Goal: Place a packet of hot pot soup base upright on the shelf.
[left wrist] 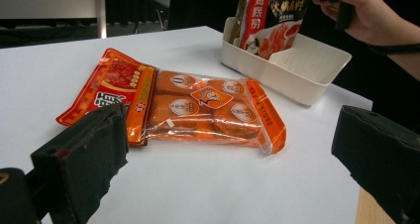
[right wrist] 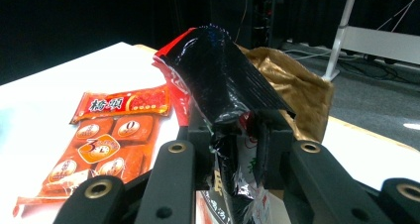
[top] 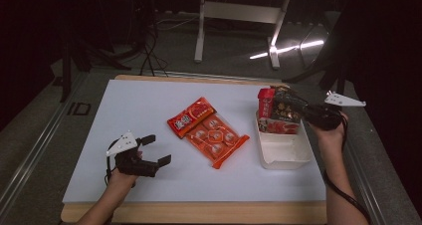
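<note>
A white table top (top: 149, 105) with a pale wooden edge (top: 199, 212) stands on a grey floor (top: 30, 135). The room behind it is dark, almost black at the far left and far right. At the far side, a white metal frame (top: 239, 11) rises on two legs, and a bright streak of light (top: 291, 48) lies across the floor beside its right leg. Dark cables (top: 149, 51) trail over the floor at the far left, near black stand legs (top: 94, 53).

My white table (top: 149, 115) is brightly lit from above while the room behind stays dark; a glare streak (top: 293, 49) crosses the floor, and my near jaws blur.
</note>
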`<action>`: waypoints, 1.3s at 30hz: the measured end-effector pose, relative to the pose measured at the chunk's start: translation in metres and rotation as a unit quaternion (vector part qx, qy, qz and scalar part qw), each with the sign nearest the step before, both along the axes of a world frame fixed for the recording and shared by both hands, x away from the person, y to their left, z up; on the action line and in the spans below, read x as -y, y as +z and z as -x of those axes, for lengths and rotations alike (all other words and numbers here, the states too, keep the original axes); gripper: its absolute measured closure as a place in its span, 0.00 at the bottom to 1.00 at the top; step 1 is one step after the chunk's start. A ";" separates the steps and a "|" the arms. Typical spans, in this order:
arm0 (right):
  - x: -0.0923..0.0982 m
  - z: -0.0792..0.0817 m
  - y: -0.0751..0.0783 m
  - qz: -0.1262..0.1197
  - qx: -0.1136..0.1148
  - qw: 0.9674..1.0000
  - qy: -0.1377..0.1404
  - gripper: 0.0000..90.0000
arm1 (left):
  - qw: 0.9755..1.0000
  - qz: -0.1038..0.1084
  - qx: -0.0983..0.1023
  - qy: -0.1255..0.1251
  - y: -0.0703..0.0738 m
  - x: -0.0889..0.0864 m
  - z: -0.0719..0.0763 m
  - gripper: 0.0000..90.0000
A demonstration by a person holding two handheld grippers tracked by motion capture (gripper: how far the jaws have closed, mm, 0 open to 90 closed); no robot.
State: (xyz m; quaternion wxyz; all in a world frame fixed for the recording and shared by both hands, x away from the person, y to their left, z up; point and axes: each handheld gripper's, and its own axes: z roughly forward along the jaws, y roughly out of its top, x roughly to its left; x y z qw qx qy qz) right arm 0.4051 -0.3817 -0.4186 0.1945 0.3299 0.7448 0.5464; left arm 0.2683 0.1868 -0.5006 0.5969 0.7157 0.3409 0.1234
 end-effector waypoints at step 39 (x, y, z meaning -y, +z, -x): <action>-0.019 0.085 0.060 -0.022 0.054 0.997 -0.059 0.16 | 0.998 -0.024 -0.024 -0.057 0.003 0.011 -0.001 0.04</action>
